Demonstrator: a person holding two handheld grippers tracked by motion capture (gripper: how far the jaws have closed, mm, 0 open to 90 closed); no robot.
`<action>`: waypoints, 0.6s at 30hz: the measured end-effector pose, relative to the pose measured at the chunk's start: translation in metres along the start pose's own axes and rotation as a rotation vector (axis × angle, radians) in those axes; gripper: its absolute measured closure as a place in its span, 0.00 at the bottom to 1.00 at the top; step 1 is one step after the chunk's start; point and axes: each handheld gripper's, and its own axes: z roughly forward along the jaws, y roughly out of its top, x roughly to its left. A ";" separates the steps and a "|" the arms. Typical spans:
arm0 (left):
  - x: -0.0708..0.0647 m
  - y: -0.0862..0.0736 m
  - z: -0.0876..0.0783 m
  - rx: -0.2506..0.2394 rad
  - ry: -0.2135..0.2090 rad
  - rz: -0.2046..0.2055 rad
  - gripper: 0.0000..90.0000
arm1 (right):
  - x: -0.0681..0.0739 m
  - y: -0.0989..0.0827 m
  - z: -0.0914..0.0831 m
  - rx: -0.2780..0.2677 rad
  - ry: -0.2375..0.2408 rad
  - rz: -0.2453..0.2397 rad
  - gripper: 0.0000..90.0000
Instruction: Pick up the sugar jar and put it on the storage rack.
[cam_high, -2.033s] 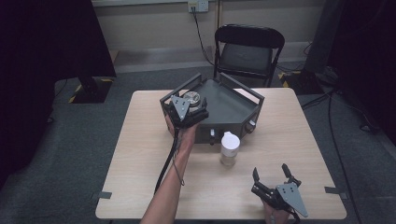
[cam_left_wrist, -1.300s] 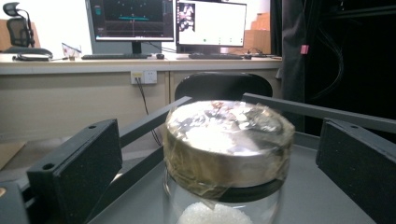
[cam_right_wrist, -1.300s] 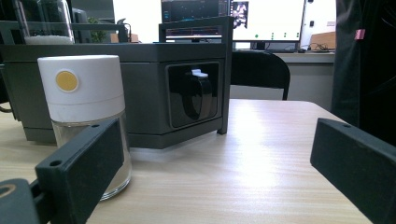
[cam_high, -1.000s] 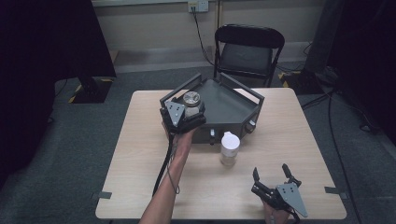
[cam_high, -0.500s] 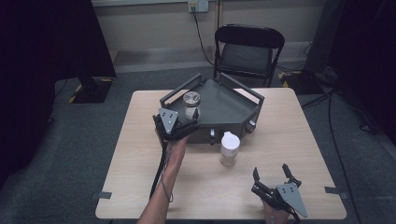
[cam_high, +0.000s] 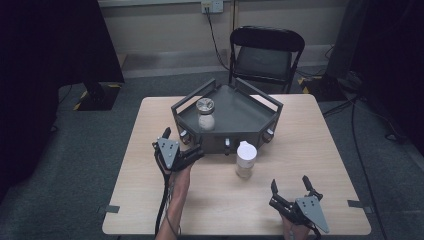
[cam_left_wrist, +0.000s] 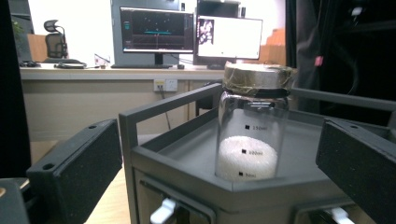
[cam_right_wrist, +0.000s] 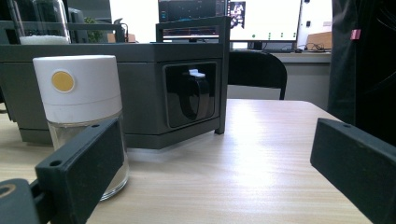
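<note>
Nearest, right gripper (cam_high: 291, 191), jaws spread wide, nothing between them, low over the near right part of the table (cam_high: 320, 150). A little farther, white-capped jar (cam_high: 246, 159) upright on the wood, just in front of the dark tray (cam_high: 250, 117). Left gripper (cam_high: 181, 146), jaws wide apart and empty, close to the tray's front left corner. Farther back, inside the tray, glass jar (cam_high: 205, 113) upright near the left wall, white grains at the bottom, shiny lid on top. Beyond the table, black folding chair (cam_high: 266, 52).
</note>
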 end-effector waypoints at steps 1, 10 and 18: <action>0.000 0.000 -0.003 0.002 0.005 -0.003 0.00 | 0.000 0.000 0.000 0.000 0.000 0.000 0.02; -0.002 -0.015 -0.028 -0.033 0.020 -0.008 0.00 | 0.001 0.000 0.000 0.000 -0.004 -0.001 0.02; -0.002 -0.033 -0.054 -0.030 0.040 0.035 0.00 | 0.001 0.000 0.000 -0.001 -0.004 -0.001 0.02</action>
